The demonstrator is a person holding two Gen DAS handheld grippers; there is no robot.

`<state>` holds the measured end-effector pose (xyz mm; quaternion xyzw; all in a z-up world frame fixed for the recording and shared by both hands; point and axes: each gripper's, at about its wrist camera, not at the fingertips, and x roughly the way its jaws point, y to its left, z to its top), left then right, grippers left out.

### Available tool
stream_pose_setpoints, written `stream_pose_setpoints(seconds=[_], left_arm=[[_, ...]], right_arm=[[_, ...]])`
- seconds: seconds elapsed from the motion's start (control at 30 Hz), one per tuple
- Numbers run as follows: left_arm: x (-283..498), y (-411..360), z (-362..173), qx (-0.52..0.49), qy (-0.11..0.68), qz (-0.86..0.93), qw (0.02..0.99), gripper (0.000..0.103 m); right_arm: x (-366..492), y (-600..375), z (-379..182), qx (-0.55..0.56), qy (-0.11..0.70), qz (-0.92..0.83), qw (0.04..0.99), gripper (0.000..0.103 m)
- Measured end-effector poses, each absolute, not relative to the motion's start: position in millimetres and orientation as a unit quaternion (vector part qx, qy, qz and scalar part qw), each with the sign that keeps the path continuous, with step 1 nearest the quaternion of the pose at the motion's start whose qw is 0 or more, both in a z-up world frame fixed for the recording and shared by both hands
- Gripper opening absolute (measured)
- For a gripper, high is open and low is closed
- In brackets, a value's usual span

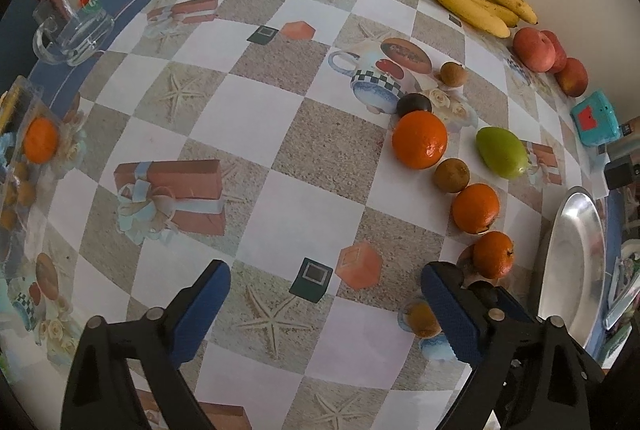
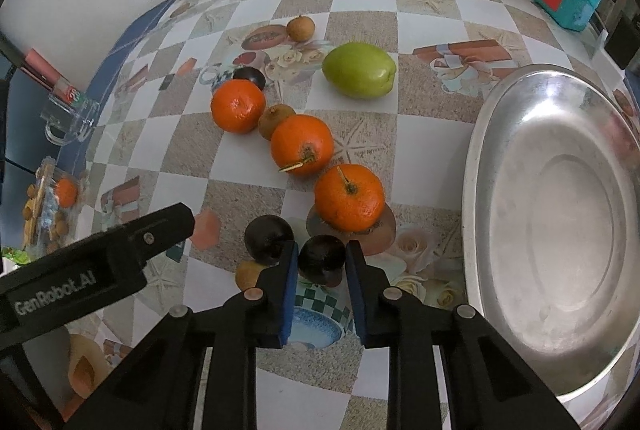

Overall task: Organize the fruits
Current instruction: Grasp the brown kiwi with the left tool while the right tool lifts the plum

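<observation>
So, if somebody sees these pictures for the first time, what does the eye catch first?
Probably the three bright oranges running in a diagonal line across the checkered table, with a big shiny metal plate to their right. Close up, the right gripper has its jaws around a dark plum.

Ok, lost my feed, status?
Right gripper jaws around dark plum, grip unconfirmed. Left gripper open, empty. Second plum close beside. Metal plate bare.

Both grippers are matte black plastic. The left gripper [image 1: 326, 304] and right gripper [image 2: 322, 268] have blue textured pads and round silver pivot pins. White "GenRobot.AI" lettering marks one housing.
</observation>
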<state>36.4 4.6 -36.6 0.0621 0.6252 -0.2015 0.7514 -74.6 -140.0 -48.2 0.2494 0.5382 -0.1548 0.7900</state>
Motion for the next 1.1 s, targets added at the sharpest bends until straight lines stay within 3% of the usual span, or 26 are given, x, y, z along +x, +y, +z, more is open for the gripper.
stream_pose_setpoints(seconds=[0.23, 0.6, 0.77, 0.87, 1.1], left_arm=[[29, -1, -33, 0.057, 0.628, -0.219, 0.745, 0.094], [7, -26, -43, 0.087, 0.648, -0.262, 0.710, 0.081], [-4, -37, -47, 0.108, 0.651, -0.279, 0.698, 0.073], [-11, -43, -49, 0.120, 0.651, -0.287, 0.692, 0.061], [-21, -59, -55, 0.143, 0.647, -0.287, 0.692, 0.045]], right_arm=[[-85, -147, -31, 0.272, 0.521, -0.160, 0.793, 0.025], [-113, -170, -5, 0.288, 0.491, -0.201, 0.797, 0.025], [-117, -173, -3, 0.292, 0.487, -0.203, 0.798, 0.025], [-118, -173, -2, 0.290, 0.486, -0.202, 0.799, 0.025], [-120, -172, -2, 0.287, 0.488, -0.202, 0.799, 0.025]])
